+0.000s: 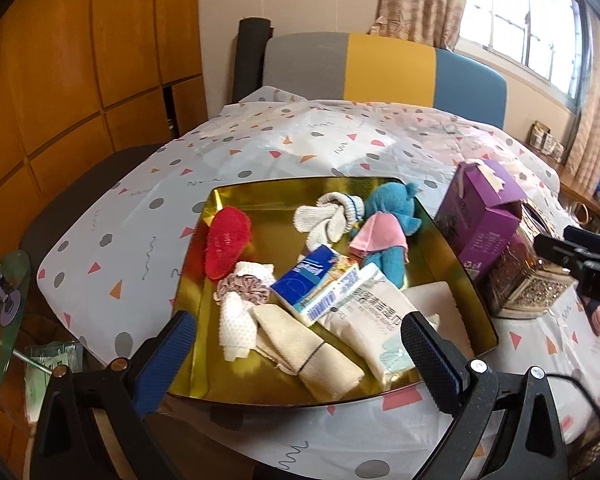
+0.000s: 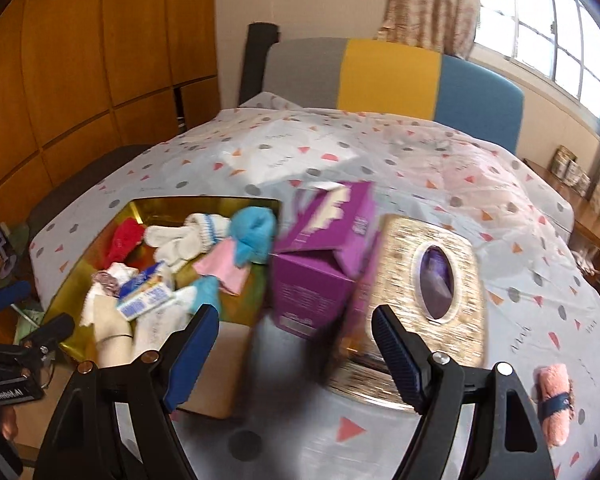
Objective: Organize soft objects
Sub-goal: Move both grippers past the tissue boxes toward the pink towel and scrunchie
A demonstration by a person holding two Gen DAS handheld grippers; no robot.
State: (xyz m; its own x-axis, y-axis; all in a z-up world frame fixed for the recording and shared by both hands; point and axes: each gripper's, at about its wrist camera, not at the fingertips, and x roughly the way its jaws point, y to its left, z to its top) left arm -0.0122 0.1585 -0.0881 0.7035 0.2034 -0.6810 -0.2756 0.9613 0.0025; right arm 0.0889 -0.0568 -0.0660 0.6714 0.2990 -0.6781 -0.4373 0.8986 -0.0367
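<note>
Both claws wide open and empty: left gripper, right gripper; rolled pink towel lower right looks light, squashy, pinch mid-roll at its band.

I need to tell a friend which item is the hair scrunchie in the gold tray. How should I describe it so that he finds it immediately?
Start from the gold tray on the patterned tablecloth, and look at its left half, just below the red fluffy item. There the scrunchie lies on a white dotted cloth. It is the only small ruffled ring, in shiny dusty pink.
</note>
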